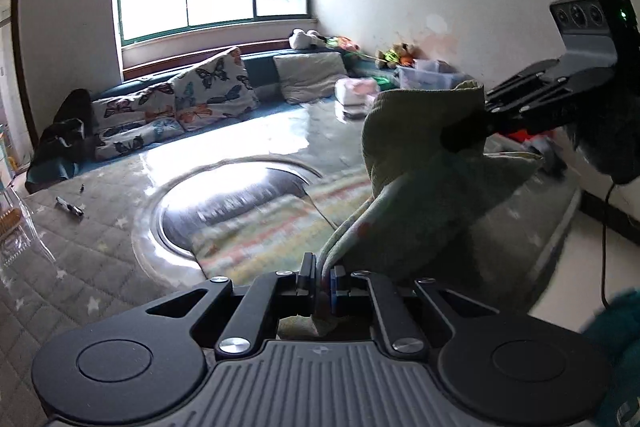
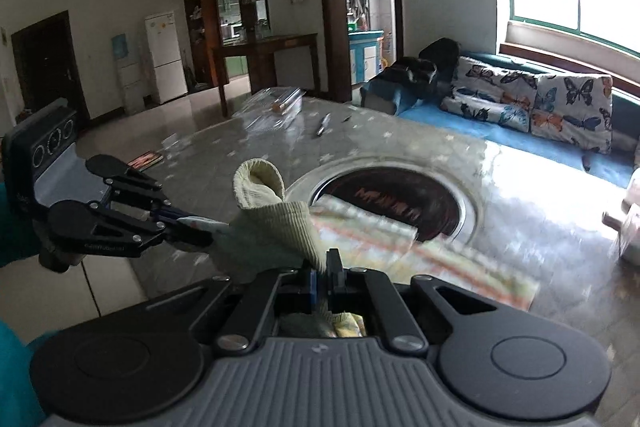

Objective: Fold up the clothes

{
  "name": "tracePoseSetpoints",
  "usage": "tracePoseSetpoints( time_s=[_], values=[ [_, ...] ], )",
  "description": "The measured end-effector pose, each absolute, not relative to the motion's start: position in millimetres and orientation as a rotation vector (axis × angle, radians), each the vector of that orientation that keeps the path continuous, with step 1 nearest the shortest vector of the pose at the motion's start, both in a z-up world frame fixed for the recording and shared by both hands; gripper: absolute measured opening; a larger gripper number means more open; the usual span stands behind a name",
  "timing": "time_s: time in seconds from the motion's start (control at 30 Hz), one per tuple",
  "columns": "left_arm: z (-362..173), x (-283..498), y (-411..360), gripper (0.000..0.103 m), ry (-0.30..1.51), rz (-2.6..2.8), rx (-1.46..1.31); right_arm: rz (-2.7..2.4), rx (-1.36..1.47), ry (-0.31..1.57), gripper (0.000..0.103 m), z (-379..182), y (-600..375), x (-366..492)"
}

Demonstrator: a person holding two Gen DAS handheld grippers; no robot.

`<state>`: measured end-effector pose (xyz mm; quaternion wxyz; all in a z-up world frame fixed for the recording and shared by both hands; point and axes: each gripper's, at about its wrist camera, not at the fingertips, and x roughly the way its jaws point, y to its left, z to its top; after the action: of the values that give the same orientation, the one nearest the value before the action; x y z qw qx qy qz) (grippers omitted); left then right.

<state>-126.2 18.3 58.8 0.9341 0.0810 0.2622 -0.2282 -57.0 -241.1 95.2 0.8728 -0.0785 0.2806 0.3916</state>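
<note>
Left gripper (image 1: 322,281) and right gripper (image 2: 322,277): both pinched garment (image 1: 424,187), raised mid-frame over quilted table (image 1: 80,259); sofa (image 2: 520,131) behind.

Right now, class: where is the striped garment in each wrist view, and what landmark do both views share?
Left wrist view: the garment hangs at centre-right, pinched by both grippers, its tail trailing onto the table.
Right wrist view: the garment bunches at lower centre, its tail running right.
Shared landmark: the round table inset.
</note>
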Motion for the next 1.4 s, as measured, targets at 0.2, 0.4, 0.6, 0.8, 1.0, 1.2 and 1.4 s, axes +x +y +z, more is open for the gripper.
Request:
tracePoseSetpoints(
  time_s=[0.2, 0.4, 0.6, 0.8, 1.0, 1.2, 1.4],
  values=[
    [63, -57, 32, 0.007, 0.579, -0.428, 0.112, 0.785, -0.184, 0.606, 0.004, 96, -220, 12],
    [41, 16, 46, 0.007, 0.693, -0.383, 0.055, 0.744, -0.201, 0.673, 0.004, 70, -196, 77],
    [10, 60, 56, 0.008, 0.79, -0.339, -0.016, 0.681, -0.158, 0.747, 0.006, 26, -182, 125],
    [-5, 71, 61, 0.015, 0.845, -0.303, -0.052, 0.606, -0.125, 0.733, 0.018, 10, -192, 136],
    [-4, 75, 65, 0.026, 0.849, -0.274, -0.055, 0.594, -0.153, 0.77, 0.018, 6, -219, 113],
    [-5, 81, 69, 0.037, 0.859, -0.229, -0.081, 0.537, -0.127, 0.841, 0.014, -26, -247, 94],
    [1, 87, 83, 0.047, 0.867, -0.137, -0.123, 0.513, -0.098, 0.816, 0.012, -16, -263, 88]
  ],
)
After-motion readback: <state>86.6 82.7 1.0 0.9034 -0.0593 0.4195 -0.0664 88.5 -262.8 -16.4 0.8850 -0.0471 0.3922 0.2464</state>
